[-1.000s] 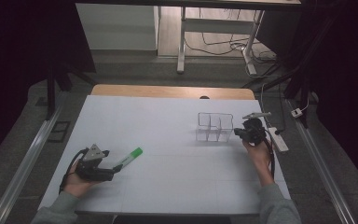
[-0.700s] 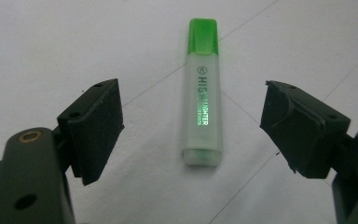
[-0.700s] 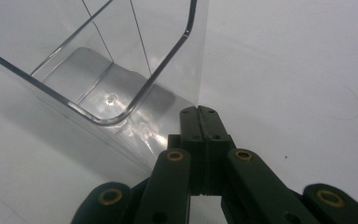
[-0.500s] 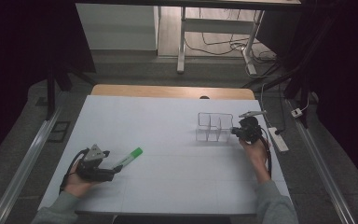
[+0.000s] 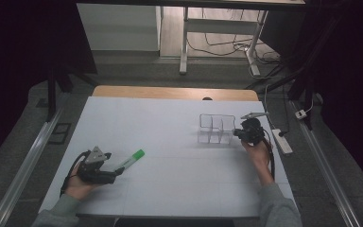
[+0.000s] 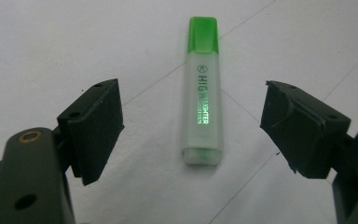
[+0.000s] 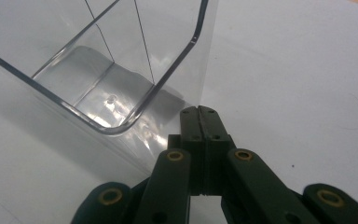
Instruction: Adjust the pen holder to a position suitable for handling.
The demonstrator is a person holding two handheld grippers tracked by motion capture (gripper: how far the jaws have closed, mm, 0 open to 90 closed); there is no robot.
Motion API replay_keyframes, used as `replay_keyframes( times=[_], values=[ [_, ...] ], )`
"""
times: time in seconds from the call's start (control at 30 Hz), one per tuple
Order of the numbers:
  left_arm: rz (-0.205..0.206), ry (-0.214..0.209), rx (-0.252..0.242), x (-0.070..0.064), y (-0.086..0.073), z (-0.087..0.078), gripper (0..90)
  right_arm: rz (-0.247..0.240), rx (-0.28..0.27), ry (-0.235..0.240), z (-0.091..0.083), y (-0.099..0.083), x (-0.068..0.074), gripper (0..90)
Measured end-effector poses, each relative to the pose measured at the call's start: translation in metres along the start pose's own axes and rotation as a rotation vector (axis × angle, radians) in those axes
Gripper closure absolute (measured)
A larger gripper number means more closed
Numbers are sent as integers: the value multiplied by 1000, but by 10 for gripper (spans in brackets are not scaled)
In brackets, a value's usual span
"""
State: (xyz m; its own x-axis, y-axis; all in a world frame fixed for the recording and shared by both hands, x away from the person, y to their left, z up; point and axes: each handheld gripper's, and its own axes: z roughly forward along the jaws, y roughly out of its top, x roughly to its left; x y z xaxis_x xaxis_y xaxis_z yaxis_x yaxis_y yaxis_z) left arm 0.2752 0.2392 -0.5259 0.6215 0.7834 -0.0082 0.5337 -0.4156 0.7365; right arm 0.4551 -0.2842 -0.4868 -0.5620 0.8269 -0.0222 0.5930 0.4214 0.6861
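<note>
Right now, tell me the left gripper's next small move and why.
Probably ease the left gripper forward, then close: the green highlighter lies flat between its open jaws, untouched, its near end barely past their tips.

My table [image 5: 170, 142] is covered by a white sheet marked with thin lines; a strip of bare wood shows along its far edge. A green-capped highlighter [image 5: 131, 159] lies flat on the sheet near the front left, its cap pointing away from me. A clear plastic organizer [image 5: 215, 128], divided into compartments, stands upright on the sheet toward the right.
</note>
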Motion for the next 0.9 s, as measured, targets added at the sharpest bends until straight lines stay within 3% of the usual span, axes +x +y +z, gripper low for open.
replay_keyframes(
  times=[0.13, 0.9],
  values=[
    [2, 1, 2, 0, 0, 0, 206, -29, 2, -14, 2, 4, 7, 899],
    [4, -2, 1, 0, 0, 0, 206, -64, 10, 33, 14, 15, 34, 899]
  ],
)
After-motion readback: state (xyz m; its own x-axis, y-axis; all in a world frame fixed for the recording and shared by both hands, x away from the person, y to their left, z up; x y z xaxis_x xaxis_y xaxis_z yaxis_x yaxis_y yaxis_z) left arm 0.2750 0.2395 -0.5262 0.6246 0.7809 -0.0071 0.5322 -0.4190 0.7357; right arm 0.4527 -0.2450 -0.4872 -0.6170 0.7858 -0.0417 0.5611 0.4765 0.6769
